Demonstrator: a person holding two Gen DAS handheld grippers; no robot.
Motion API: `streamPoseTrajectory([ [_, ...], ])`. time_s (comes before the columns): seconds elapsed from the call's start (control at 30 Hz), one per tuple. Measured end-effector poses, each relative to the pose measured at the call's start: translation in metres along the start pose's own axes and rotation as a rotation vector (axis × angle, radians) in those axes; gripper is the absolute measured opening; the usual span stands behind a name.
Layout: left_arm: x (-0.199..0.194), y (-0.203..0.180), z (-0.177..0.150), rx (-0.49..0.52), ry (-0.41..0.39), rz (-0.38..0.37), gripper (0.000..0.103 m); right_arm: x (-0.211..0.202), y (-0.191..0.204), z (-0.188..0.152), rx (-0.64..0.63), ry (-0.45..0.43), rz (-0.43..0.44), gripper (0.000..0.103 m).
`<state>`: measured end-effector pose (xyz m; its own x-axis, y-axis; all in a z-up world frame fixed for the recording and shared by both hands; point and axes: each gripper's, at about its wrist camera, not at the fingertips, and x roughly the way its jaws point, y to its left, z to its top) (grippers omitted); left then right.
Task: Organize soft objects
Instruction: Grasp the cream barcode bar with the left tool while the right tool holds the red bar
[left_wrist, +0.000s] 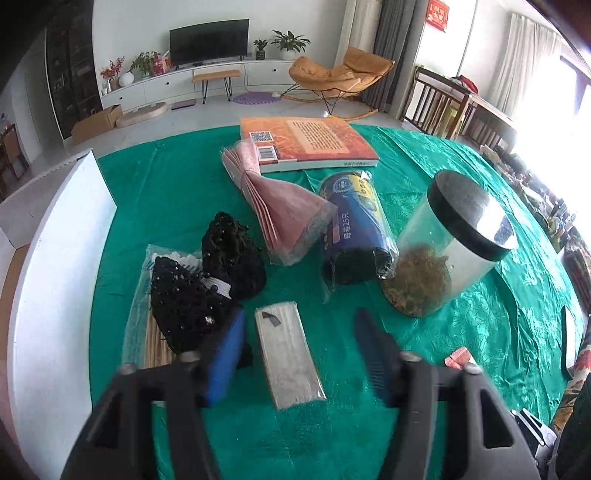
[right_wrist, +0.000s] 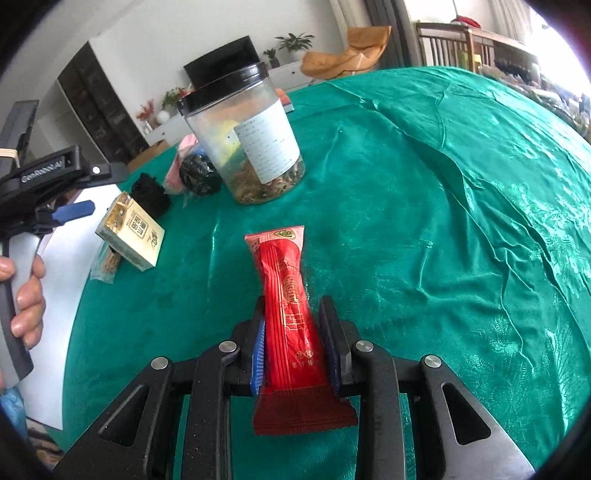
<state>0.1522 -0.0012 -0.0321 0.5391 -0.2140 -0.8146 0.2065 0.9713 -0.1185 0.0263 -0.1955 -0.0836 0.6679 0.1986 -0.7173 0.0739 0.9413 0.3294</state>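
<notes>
Both the left hand-held gripper (left_wrist: 299, 354) and the right hand-held gripper (right_wrist: 295, 343) are black plastic frames with silver pivot screws, blue ribbed finger pads and triangular cut-outs.

The right gripper (right_wrist: 295, 332) angled downward, fingers clamped on a red packet (right_wrist: 291, 314); the left gripper (left_wrist: 299, 354) angled downward, fingers spread apart.
</notes>
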Motion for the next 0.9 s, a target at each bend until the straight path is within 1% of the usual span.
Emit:
streamPoseTrajectory([
  [0.03,-0.005,0.000,-0.007,-0.001,-0.010,-0.025,0.023,0.000,-0.002,0.000,0.009,-0.001,0.007,0.029],
  [0.1,-0.021,-0.003,-0.026,0.024,-0.039,-0.053,0.023,-0.001,0.003,0.001,0.021,-0.002,0.016,0.029],
  [0.13,-0.030,-0.006,-0.038,0.051,-0.042,-0.053,0.024,-0.002,0.005,0.000,0.024,-0.003,0.019,0.029],
  [0.2,-0.044,-0.011,-0.067,0.115,-0.046,-0.037,0.028,-0.001,0.004,0.000,0.029,-0.004,0.023,0.029],
  [0.23,-0.048,-0.014,-0.081,0.149,-0.039,-0.024,0.039,-0.001,0.004,0.001,0.032,-0.004,0.026,0.029],
  [0.27,-0.051,-0.016,-0.096,0.186,-0.024,-0.016,0.059,0.000,0.004,0.001,0.036,-0.004,0.030,0.029],
  [0.3,-0.054,-0.017,-0.109,0.214,-0.015,-0.006,0.070,0.000,0.003,0.001,0.041,-0.005,0.034,0.029],
  [0.33,-0.058,-0.016,-0.121,0.233,-0.019,0.008,0.084,0.000,0.002,0.001,0.047,-0.005,0.038,0.029],
  [0.37,-0.062,-0.015,-0.131,0.248,-0.028,0.017,0.087,0.000,0.002,0.001,0.051,-0.005,0.042,0.029],
  [0.4,-0.066,-0.014,-0.139,0.254,-0.029,0.021,0.087,0.000,0.002,0.001,0.053,-0.005,0.045,0.029],
  [0.47,-0.073,-0.007,-0.147,0.228,-0.018,0.015,0.087,0.000,0.002,0.001,0.055,-0.005,0.046,0.029],
  [0.53,-0.083,0.001,-0.146,0.177,-0.029,-0.027,0.087,0.001,0.002,0.001,0.054,-0.005,0.046,0.029],
  [0.6,-0.090,0.007,-0.141,0.142,-0.039,-0.044,0.092,0.001,0.002,0.001,0.054,-0.005,0.046,0.029],
  [0.63,-0.090,0.009,-0.138,0.135,-0.037,-0.042,0.098,0.001,0.003,0.001,0.054,-0.005,0.046,0.029],
  [0.7,-0.084,0.008,-0.133,0.136,-0.027,-0.038,0.099,0.001,0.003,0.001,0.053,-0.006,0.046,0.029],
  [0.8,-0.063,0.000,-0.126,0.158,0.012,-0.024,0.099,0.000,0.002,0.001,0.059,-0.009,0.051,0.029],
  [0.9,-0.039,-0.010,-0.122,0.167,0.056,0.006,0.096,-0.004,-0.012,0.008,0.136,-0.045,0.082,0.029],
])
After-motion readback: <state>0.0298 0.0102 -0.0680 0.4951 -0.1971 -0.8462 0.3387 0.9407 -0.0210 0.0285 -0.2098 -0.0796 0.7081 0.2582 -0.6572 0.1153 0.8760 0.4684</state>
